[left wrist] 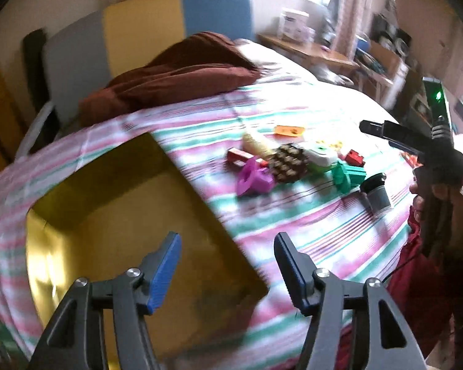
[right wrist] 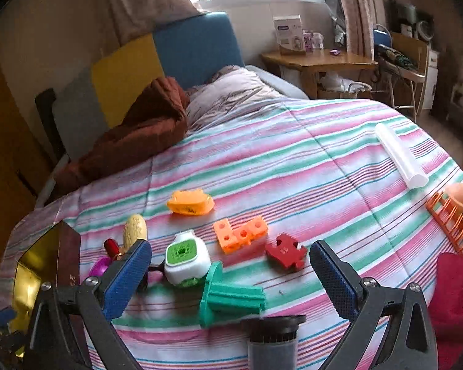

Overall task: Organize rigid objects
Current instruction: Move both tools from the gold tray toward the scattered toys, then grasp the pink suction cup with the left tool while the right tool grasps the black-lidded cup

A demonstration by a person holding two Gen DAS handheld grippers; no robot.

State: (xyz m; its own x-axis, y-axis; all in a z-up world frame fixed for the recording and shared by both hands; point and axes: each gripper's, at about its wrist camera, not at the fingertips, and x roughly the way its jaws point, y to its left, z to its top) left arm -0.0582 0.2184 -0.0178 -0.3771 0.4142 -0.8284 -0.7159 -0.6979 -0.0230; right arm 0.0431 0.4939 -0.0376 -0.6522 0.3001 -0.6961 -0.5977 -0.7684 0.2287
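The left tongs (left wrist: pixel 228 265) point steeply down over the open gold-lined box (left wrist: pixel 123 215) that sits on the striped bed cover (left wrist: pixel 293 225). Their blue pads stand wide apart with nothing between them. The box lies directly under and ahead of them, and the heap of small toys lies further off to the right.

In the left wrist view the right hand (left wrist: pixel 438 185) grips its tool's handle at the right edge, raised above the bed; the tip of that tool is too dark to read there. In its own view the right tongs (right wrist: pixel 228 274) slope down toward the toys, pads wide apart and empty.

Between those pads lie the green ribbed peg (right wrist: pixel 231 299) and the white and green gadget (right wrist: pixel 185 259), neither touched. The black-lidded jar (right wrist: pixel 273 336) sits just below the gap, at the bottom of the view. The red puzzle block (right wrist: pixel 285 254) and orange cube piece (right wrist: pixel 239 234) lie just beyond, and the orange clip (right wrist: pixel 189 203) further back. The yellow cob (right wrist: pixel 135 231) stands near the left pad, beside the box. A white tube (right wrist: pixel 399 160) and an orange rack (right wrist: pixel 453 225) lie well apart, to the right.
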